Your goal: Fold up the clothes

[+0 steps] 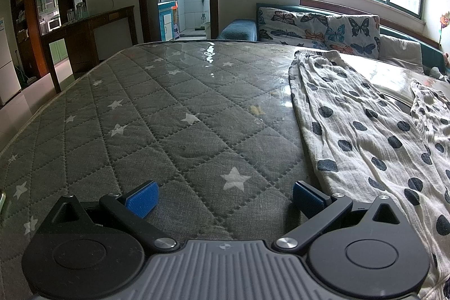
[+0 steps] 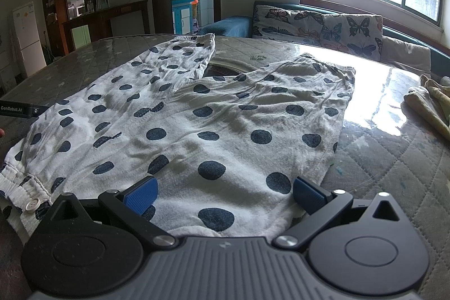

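White trousers with dark blue polka dots (image 2: 213, 114) lie spread flat on the grey quilted star-pattern table cover (image 2: 393, 173), legs pointing away, the waistband with a white button (image 2: 33, 205) at the near left. My right gripper (image 2: 225, 194) is open and empty, just above the near waist end. In the left wrist view the trousers (image 1: 365, 131) lie to the right. My left gripper (image 1: 225, 197) is open and empty over bare cover (image 1: 140, 117), left of the trousers' edge. The left gripper's body (image 2: 17, 110) shows at the left edge of the right wrist view.
A crumpled beige cloth (image 2: 430, 106) lies at the table's far right. A sofa with butterfly cushions (image 2: 317, 27) stands behind the table under the window. A dark wooden counter (image 1: 92, 27) and a white fridge (image 2: 26, 35) stand at the left.
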`<state>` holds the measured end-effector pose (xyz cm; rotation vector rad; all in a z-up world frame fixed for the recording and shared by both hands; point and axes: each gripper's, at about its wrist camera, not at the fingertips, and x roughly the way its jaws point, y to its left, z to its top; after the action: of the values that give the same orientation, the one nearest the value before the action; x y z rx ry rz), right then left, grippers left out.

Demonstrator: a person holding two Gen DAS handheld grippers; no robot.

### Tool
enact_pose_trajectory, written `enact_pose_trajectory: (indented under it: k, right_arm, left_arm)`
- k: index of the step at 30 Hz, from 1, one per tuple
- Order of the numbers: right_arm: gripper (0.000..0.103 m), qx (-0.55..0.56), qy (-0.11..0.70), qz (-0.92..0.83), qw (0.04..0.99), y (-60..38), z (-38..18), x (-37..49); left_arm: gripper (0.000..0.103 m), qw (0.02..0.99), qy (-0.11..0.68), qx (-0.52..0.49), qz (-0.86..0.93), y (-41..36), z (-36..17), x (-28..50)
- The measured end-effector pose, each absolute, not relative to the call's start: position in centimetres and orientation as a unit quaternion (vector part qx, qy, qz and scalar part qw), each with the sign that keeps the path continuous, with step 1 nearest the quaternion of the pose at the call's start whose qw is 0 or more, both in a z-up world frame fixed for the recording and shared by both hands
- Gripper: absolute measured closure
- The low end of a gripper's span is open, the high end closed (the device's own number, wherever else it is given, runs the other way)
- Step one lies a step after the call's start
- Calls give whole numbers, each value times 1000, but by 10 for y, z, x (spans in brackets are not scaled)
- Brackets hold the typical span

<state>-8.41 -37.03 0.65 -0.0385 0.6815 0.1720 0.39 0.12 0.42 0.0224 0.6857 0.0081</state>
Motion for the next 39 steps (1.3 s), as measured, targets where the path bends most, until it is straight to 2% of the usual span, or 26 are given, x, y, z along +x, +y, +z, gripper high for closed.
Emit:
enact_pose_trajectory:
  k: [11,19,39]
  right_arm:
    - [0,-19,333,84,939,-370,6,-85]
    - [0,-18,333,84,939,-370,7,-84]
    - [0,1,318,58,946,-399,30,-86]
  left_arm:
    - [0,940,340,6,4,1,4,6]
    - [0,952,306,28,-14,-12,26,-16]
    - [0,920,275,111,-256,-128,61,-98]
